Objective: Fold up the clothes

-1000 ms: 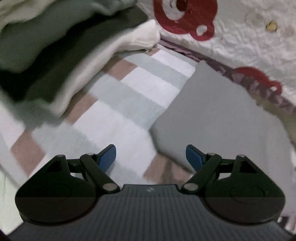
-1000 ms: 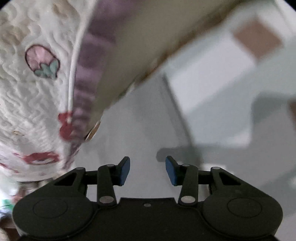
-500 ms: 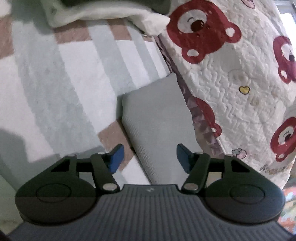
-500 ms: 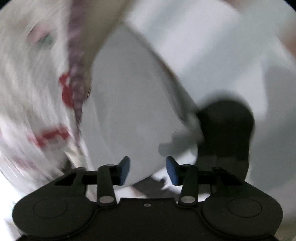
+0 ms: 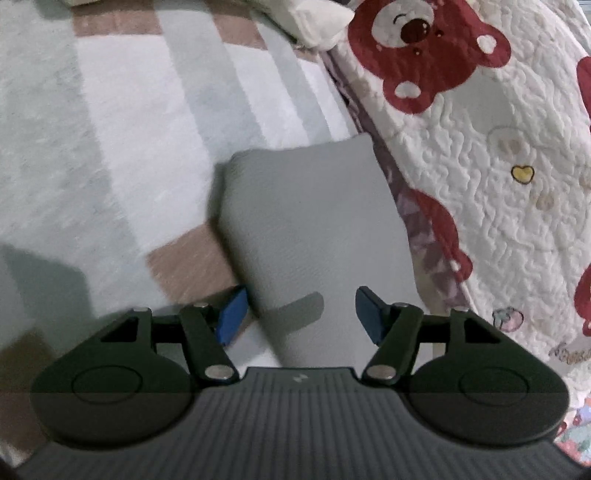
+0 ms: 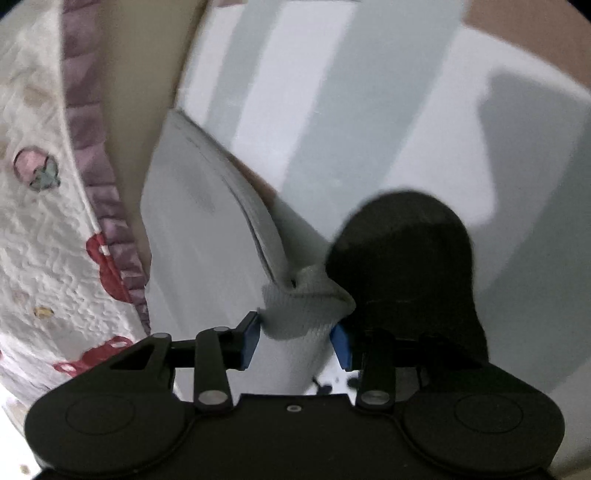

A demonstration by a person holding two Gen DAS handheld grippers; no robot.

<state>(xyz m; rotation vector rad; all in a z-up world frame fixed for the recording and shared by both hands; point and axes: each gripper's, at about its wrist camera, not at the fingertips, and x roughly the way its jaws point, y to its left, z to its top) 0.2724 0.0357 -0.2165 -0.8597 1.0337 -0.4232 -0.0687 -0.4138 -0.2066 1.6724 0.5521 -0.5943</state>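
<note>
The right gripper [image 6: 295, 338] has its blue pads set apart with a bunched corner of a grey folded garment [image 6: 207, 229] lying between them; the cloth fills most of the gap and seems to touch both pads, yet whether it is truly pinched or only lying there I cannot tell. The dark bulk just to the right of that corner is the left gripper [image 5: 301, 314] seen from outside. In its own view the left gripper's jaws stand wide, clasping nothing, with the near end of the same garment [image 5: 314, 236] below and between them.

The garment lies as a neat, thick, flat rectangle on a rug of pale grey, white and brown blocks [image 5: 129, 129], its long side just beside a white quilt printed with red bears [image 5: 480, 147]. At the top edge of the left view a white cloth corner [image 5: 317, 18] shows, too cut off to name.

By my judgement the garment is already folded, so this fits either gathering its near end for one more fold, or lifting the finished bundle away. Either way, both grippers need a sure hold on the near edge, all layers taken together, so the stack does not slide open
</note>
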